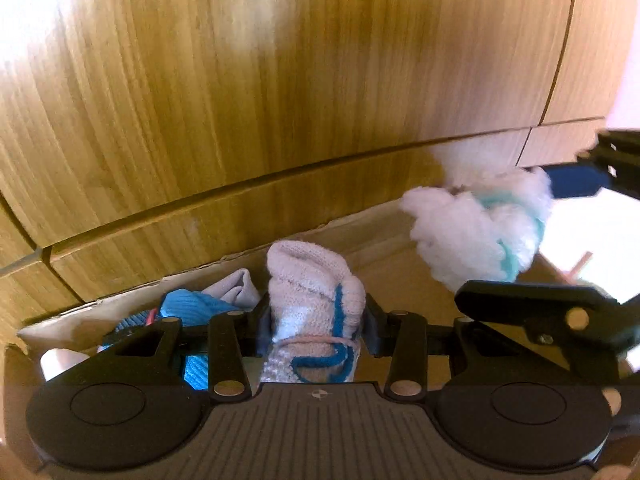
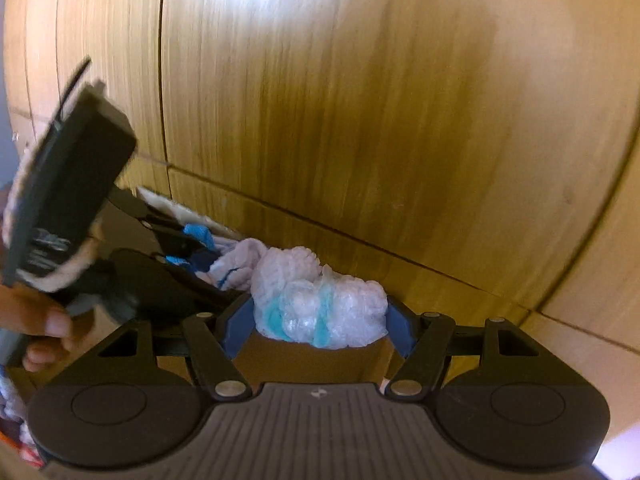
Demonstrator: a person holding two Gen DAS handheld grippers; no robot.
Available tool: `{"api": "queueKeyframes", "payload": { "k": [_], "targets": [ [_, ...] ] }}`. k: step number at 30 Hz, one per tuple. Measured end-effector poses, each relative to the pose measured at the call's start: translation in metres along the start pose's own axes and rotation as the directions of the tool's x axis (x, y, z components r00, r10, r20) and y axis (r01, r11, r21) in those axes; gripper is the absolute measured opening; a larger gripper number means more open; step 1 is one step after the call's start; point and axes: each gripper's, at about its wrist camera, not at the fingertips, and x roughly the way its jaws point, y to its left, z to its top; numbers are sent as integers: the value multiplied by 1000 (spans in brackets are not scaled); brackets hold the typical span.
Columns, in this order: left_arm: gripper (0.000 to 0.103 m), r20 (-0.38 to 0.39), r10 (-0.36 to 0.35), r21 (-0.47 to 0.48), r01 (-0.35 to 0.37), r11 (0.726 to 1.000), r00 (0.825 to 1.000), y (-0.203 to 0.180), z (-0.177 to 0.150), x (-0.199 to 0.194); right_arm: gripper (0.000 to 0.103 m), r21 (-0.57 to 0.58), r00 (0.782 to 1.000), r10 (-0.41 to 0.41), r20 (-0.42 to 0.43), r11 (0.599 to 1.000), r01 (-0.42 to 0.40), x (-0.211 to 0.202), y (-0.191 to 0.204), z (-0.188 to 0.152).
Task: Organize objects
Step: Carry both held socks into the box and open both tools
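My left gripper [image 1: 317,326] is shut on a rolled pale pink sock [image 1: 308,276] with blue trim, held upright over an open cardboard box [image 1: 384,264]. A blue sock [image 1: 188,304] and pale cloth lie in the box's left part. In the right wrist view my right gripper [image 2: 320,320] is shut on a fluffy white sock bundle [image 2: 320,300] with teal stripes, above the same box [image 2: 312,360]. That fluffy bundle [image 1: 472,232] also hangs to the right in the left wrist view, close beside the pink sock.
Wooden cabinet fronts [image 1: 280,100] with narrow seams rise directly behind the box. A person's hand [image 2: 48,320] grips the left gripper's handle at the left of the right wrist view. A bright white surface [image 1: 592,240] lies right of the box.
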Motion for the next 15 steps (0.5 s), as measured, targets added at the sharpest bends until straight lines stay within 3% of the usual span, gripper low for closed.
{"api": "queueKeyframes", "payload": {
  "k": [5, 11, 15],
  "targets": [
    [53, 8, -23, 11, 23, 1000, 1000, 3, -3, 1, 66, -94, 995, 51, -81, 994, -59, 29, -4, 9],
    [54, 2, -9, 21, 9, 1000, 1000, 0, -3, 5, 67, -154, 992, 33, -120, 987, -52, 37, 2, 17],
    [63, -2, -2, 23, 2, 1000, 1000, 0, -2, 7, 74, -154, 992, 33, -125, 987, -53, 44, 0, 17]
  ]
}}
